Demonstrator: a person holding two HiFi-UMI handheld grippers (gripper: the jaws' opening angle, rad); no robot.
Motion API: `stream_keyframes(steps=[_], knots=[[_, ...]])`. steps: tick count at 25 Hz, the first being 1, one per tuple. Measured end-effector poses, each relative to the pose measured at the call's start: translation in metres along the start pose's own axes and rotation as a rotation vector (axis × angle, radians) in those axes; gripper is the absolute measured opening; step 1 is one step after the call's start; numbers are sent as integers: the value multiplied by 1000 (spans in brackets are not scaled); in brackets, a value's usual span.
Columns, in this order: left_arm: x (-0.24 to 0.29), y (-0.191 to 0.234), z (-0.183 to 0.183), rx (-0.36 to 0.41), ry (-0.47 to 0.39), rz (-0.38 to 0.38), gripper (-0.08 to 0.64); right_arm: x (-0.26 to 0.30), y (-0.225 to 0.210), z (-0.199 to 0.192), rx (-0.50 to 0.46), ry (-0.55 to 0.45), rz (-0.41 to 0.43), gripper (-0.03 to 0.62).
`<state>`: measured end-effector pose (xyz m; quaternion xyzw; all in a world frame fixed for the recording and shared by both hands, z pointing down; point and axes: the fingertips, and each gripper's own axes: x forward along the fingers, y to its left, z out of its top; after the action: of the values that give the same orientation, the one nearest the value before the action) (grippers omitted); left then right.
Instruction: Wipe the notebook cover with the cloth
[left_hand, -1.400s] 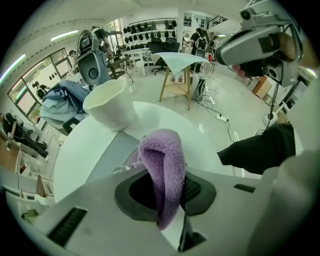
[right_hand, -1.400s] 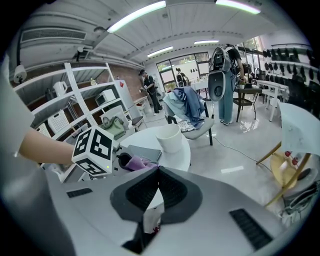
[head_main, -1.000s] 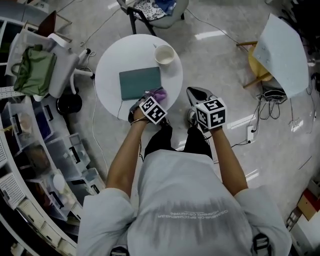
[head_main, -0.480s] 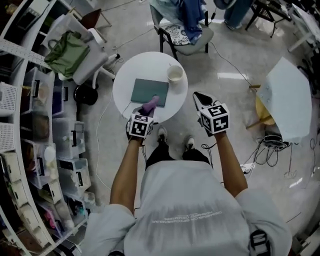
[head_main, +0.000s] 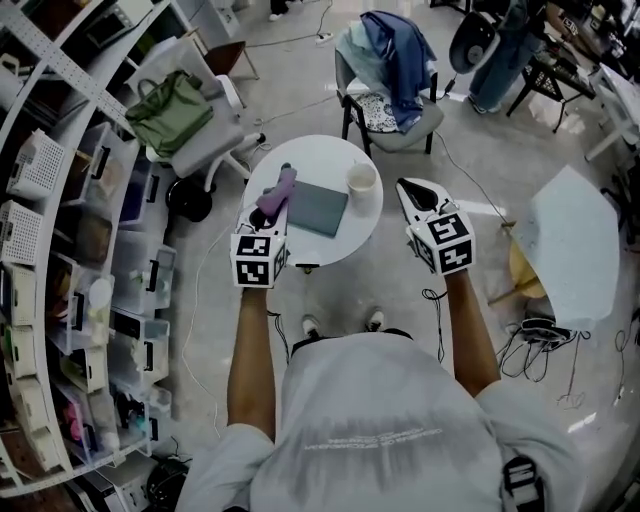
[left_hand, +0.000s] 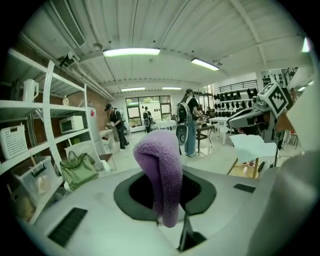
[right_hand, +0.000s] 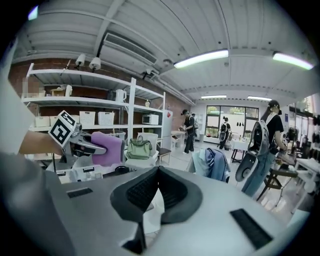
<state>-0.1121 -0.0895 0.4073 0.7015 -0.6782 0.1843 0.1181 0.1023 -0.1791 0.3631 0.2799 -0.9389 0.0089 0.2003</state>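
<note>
From the head view, the left gripper (head_main: 272, 215) has its fingers (head_main: 268, 222) pinching a purple cloth (head_main: 277, 188), which sticks out past their tips over the near-left part of the round white desk (head_main: 300, 150). The teal notebook (head_main: 318, 208) lies flat on the desk just to the right of those fingers, apart from the cloth. A cup (head_main: 361, 180) stands beside its far corner. The right gripper (head_main: 415, 195) hovers off the desk's right edge, beyond the cup, holding nothing.

In the left gripper view, the cloth (left_hand: 160, 175) rises from between the closed fingers (left_hand: 127, 202) and flops over at the top. It looks fluffy, soft and very light. It should mould itself to the cover, but a loose end like this could fold under, so a wide fold pressed flat would probably wipe better.

In the right gripper view, the fingers (right_hand: 145, 192) are pressed together with nothing between them. The other gripper and the cloth (right_hand: 107, 149) show off to their left.

The notebook looks thin, stiff-covered and light. On the smooth desk it may slide under the cloth. Pinning a corner near the cup with the free fingers seems sensible.
</note>
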Motion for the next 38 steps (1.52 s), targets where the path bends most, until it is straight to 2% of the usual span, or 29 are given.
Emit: stream_keyframes(steps=[9,13,18,21,27,38], knots=[[-39,33,82,121,-169,25,74,7,19,89,-58,-145,-31,14],[-55,58,102,138,-220,46,74,11,33,122,-97,-206,-48,14],[-70,75,122,172,-267,55,74,11,48,155,-84,-278,-31,14],[-76,82,131,195,-289,54,75,11,55,172,-110,-303,-41,14],[-85,93,151,212,-340,62,75,14,61,194,-190,-316,-70,14],[-88,100,160,221,-362,58,75,24,64,199,-213,-299,-63,14]])
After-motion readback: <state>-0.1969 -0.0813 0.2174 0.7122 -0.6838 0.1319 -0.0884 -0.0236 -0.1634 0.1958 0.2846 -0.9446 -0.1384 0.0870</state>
